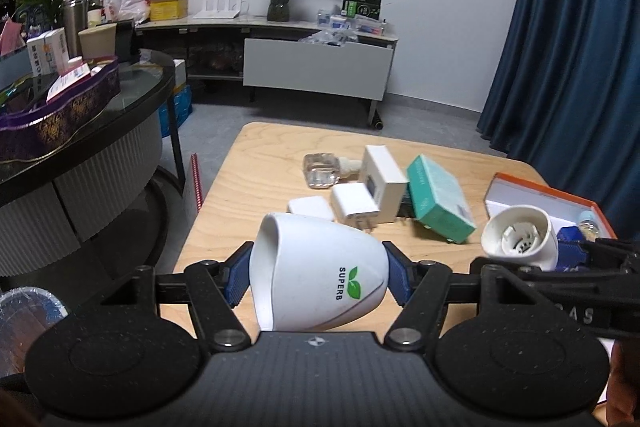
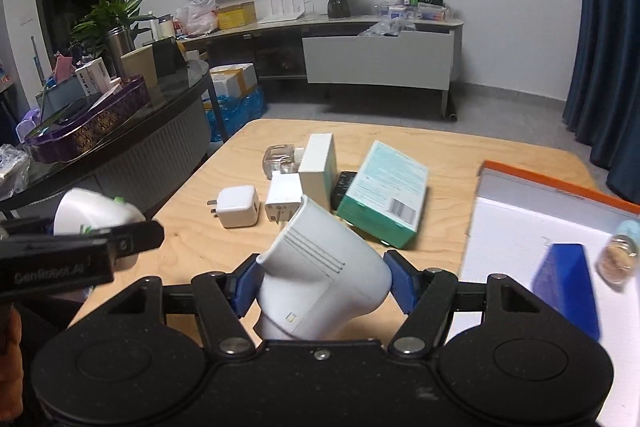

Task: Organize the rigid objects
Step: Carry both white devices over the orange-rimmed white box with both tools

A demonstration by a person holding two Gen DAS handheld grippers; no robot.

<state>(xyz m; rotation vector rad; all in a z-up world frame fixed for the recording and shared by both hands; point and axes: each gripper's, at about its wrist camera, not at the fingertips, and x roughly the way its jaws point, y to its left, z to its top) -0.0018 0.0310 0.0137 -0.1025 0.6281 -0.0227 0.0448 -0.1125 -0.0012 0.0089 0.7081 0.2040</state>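
Observation:
My left gripper (image 1: 318, 277) is shut on a white cap marked SUPERB (image 1: 320, 273), held above the wooden table (image 1: 248, 163). My right gripper (image 2: 322, 285) is shut on a white plastic base with a hollow socket end (image 2: 324, 275); it also shows in the left wrist view (image 1: 520, 237). The cap shows at the left of the right wrist view (image 2: 94, 213). On the table lie two white chargers (image 2: 237, 207) (image 2: 282, 203), a white box (image 2: 318, 169), a teal box (image 2: 382, 187) and a clear bottle (image 2: 280, 157).
An orange-rimmed open box (image 2: 560, 187) at the right holds a blue block (image 2: 566, 287) and a small jar (image 2: 618, 259). A dark glass counter (image 1: 132, 95) with a purple tray (image 1: 60, 115) stands left. A TV stand (image 1: 320, 63) is at the back.

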